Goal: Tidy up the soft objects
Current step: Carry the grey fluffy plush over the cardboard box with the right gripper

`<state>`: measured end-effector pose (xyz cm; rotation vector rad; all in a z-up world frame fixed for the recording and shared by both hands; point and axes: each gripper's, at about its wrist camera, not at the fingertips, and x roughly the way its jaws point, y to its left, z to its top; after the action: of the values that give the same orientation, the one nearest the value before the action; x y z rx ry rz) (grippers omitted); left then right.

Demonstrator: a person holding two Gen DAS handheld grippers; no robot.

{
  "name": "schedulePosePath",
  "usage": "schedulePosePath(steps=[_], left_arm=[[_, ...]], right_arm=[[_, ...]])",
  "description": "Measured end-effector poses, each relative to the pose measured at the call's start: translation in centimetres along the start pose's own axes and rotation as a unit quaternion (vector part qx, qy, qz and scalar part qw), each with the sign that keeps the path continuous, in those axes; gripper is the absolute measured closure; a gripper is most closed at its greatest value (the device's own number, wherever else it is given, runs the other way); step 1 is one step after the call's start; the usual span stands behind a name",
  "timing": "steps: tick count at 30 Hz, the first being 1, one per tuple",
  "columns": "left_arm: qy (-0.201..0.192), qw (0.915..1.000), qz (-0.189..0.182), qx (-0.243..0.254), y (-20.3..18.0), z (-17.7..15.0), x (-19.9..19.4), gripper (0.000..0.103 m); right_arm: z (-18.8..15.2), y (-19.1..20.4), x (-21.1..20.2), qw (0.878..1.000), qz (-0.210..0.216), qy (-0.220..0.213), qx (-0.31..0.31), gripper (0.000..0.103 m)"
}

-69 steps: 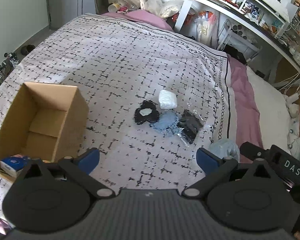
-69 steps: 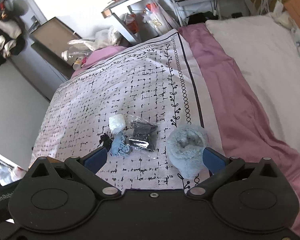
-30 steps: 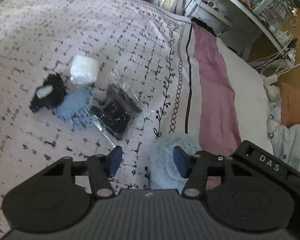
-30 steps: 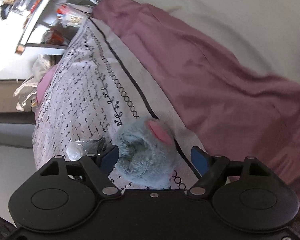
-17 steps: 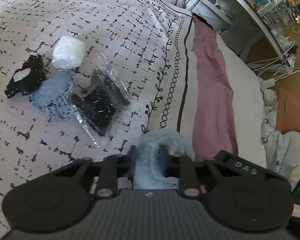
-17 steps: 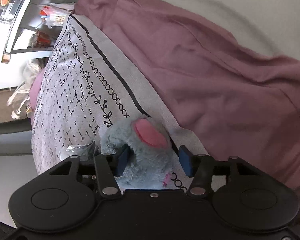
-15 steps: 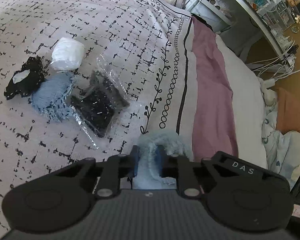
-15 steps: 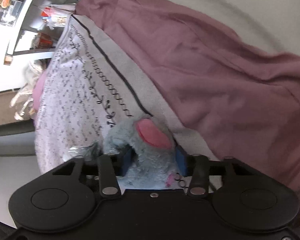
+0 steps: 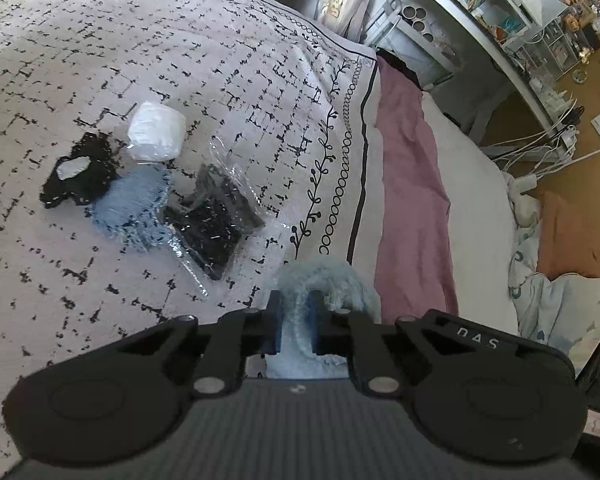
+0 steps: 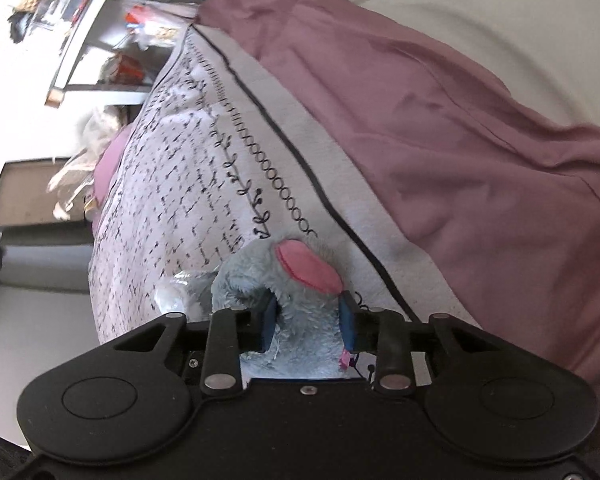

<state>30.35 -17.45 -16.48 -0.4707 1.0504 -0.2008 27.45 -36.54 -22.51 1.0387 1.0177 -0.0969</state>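
A fluffy light-blue plush toy (image 9: 332, 280) with a pink ear patch (image 10: 308, 266) lies at the edge of the patterned blanket (image 9: 180, 60). My left gripper (image 9: 294, 320) is shut on one part of it. My right gripper (image 10: 306, 326) is shut on its body below the pink patch. To the left on the blanket lie a white bundle (image 9: 156, 132), a black soft item (image 9: 80, 176), a pale blue cloth (image 9: 132, 208) and a clear bag of black fabric (image 9: 216, 216).
A mauve sheet (image 9: 408, 184) and white bedding (image 9: 468, 200) run along the right of the blanket. A white desk with shelves (image 9: 480, 20) and cables (image 9: 540, 148) stand beyond the bed. The right wrist view shows the mauve sheet (image 10: 460, 140) filling the right side.
Both grippers moved in on the plush toy and closed on it; they were open 2.3 s ago. The cardboard box at the left has dropped out of view.
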Motion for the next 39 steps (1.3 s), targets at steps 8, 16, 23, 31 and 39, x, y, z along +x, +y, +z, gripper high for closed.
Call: schedulePosePath(steps=[8, 16, 23, 31, 39], left_arm=[[-0.006, 0.9999, -0.009, -0.013, 0.8, 0.2, -2.2, 0.091], [-0.021, 0.9995, -0.015, -0.019, 2.1, 0.5, -4.9, 0.091], [-0.039, 0.9986, -0.017, -0.032, 4.2, 0.8, -7.7, 0.091], [-0.061, 0.9967, -0.021, -0.048, 7.1, 1.1, -11.0, 0.091], [-0.081, 0.9942, -0.028, -0.065, 10.5, 1.2, -13.8, 0.091]], right_arm=[[-0.7, 1.7, -1.1, 0.999, 0.003, -0.003, -0.037, 0.073], [-2.8, 4.4, -2.1, 0.998, 0.003, -0.019, -0.067, 0.073], [-5.5, 7.2, -2.6, 0.994, 0.003, -0.026, -0.103, 0.073], [-8.8, 10.3, -3.0, 0.991, 0.008, -0.028, -0.134, 0.073], [-11.9, 13.0, -2.9, 0.986, 0.014, -0.029, -0.161, 0.073]])
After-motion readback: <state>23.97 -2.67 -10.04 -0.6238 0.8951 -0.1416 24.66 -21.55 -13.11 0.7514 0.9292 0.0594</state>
